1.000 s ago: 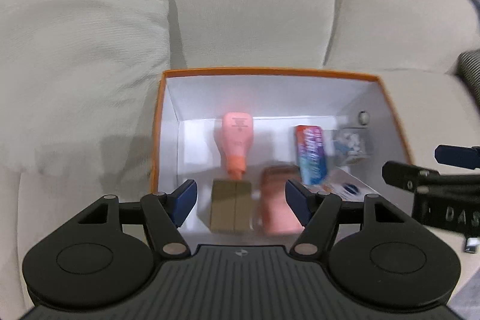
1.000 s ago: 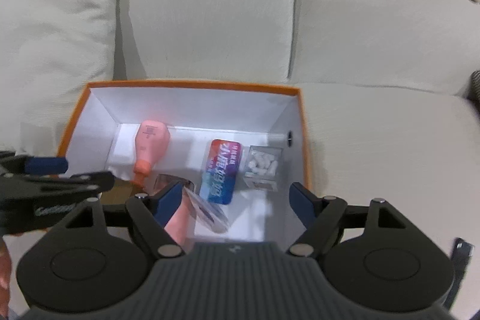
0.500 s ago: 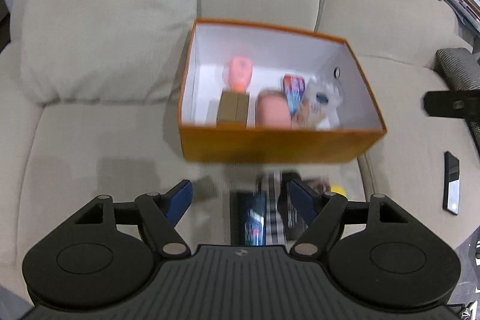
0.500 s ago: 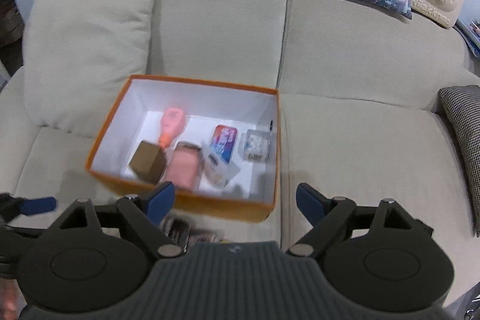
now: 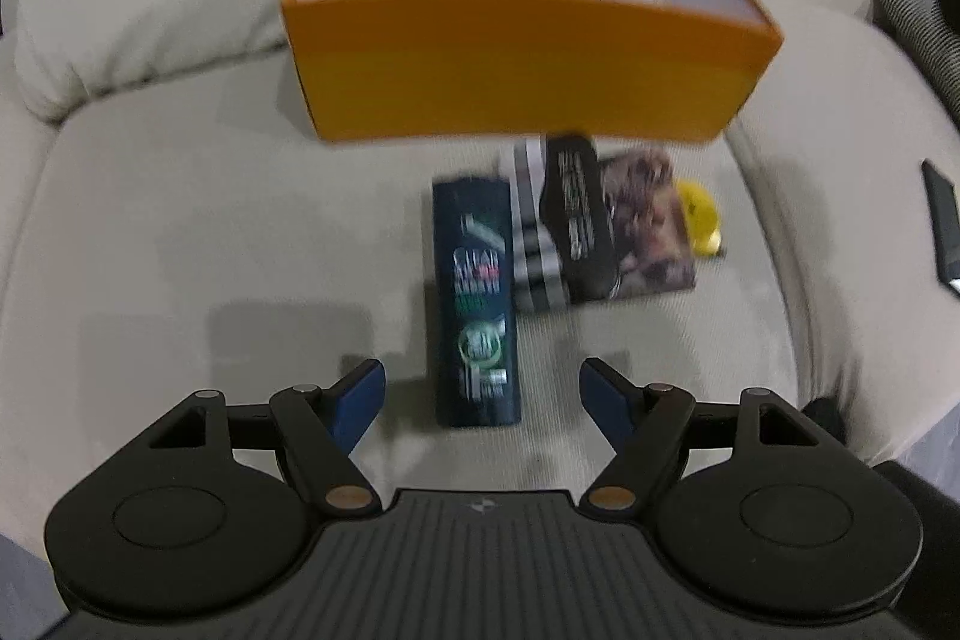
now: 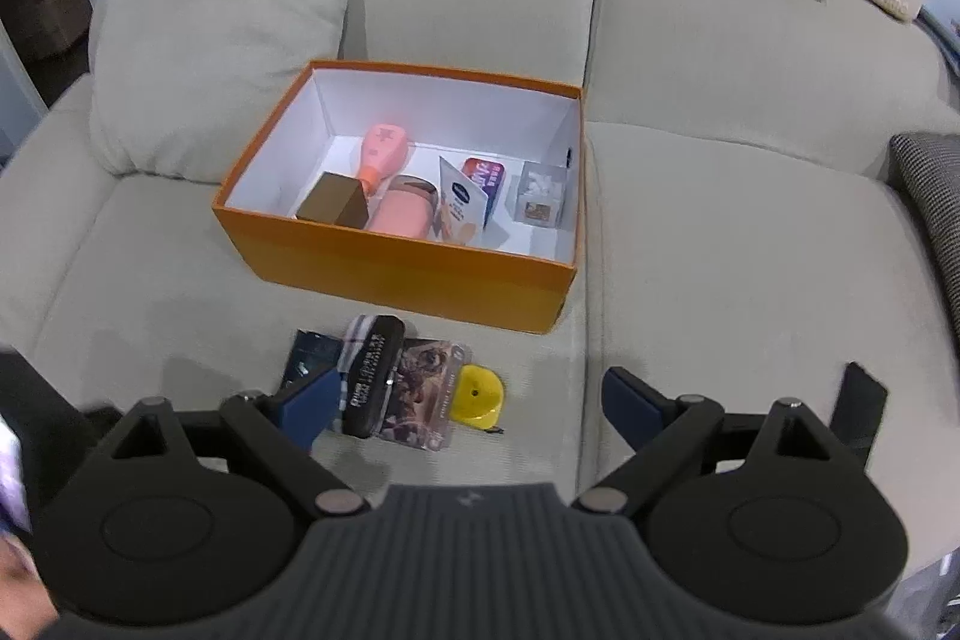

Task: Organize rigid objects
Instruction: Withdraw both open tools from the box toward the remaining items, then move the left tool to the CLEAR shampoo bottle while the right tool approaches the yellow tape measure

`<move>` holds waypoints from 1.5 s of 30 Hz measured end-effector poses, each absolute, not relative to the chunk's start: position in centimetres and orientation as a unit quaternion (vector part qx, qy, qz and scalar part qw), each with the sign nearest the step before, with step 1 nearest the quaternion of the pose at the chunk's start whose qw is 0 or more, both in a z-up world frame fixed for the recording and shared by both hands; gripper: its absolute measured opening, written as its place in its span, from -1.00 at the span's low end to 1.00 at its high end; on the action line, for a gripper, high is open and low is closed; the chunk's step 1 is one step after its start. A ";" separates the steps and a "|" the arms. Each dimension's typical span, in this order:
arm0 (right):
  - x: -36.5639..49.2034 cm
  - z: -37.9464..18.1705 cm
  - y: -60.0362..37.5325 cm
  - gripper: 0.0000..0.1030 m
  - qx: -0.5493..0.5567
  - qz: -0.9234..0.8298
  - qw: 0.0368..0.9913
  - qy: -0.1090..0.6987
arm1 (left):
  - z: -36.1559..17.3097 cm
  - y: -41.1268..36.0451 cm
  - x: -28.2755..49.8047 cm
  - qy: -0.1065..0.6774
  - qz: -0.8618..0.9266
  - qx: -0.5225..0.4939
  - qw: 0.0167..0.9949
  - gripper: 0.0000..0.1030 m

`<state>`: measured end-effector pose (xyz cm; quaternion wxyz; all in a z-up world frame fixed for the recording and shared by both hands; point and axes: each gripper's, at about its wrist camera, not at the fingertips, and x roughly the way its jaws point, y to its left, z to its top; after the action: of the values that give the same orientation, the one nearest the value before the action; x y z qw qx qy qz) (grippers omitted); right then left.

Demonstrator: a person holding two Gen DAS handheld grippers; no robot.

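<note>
Orange cardboard box (image 6: pixel 414 274) with a white inside sits on the beige fabric sofa (image 6: pixel 720 250), on the left seat cushion close to the seam between the two seats, its far side near the back cushions. Inside it lie a salmon-pink plastic bottle (image 6: pixel 384 151), a brown cardboard cube (image 6: pixel 336 208), a pink jar with a brown lid (image 6: pixel 402 211), a white sachet with a blue logo (image 6: pixel 459 208), a red-and-blue flat packet (image 6: pixel 485 175) and a clear plastic case (image 6: pixel 540 199).

On the seat just in front of the box lies a dark green shampoo bottle (image 5: pixel 476 307), lengthways toward the front edge. Beside it a black oblong case (image 5: pixel 579 214) rests on a striped card (image 5: pixel 534 250) and a brown picture card (image 5: pixel 651 226), with a yellow plastic piece (image 6: pixel 477 394) next to them.

Left claw (image 5: pixel 483 394) hangs above the near end of the shampoo bottle, spread wide, its blue pads clear of the bottle. Right claw (image 6: pixel 468 400) hovers over the seat near the cards, its jaws opening, nothing gripped between them.
</note>
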<state>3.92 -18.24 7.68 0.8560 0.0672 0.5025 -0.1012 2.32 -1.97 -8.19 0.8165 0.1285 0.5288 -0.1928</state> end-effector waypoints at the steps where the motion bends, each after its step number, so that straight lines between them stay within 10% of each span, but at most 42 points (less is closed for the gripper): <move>1: 3.8 7.5 -18.5 0.83 0.071 -0.104 0.855 0.503 | -8.8 -2.1 2.2 0.532 -0.191 0.128 0.815 0.69; 45: 5.6 3.5 -21.5 0.88 0.114 -0.113 0.833 0.530 | -13.9 0.8 8.3 0.547 -0.177 0.130 0.808 0.78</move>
<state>5.59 -21.47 3.48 0.8327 0.1138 0.5300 -0.1133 8.27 0.75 -13.93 0.8077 0.1302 0.5472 -0.1768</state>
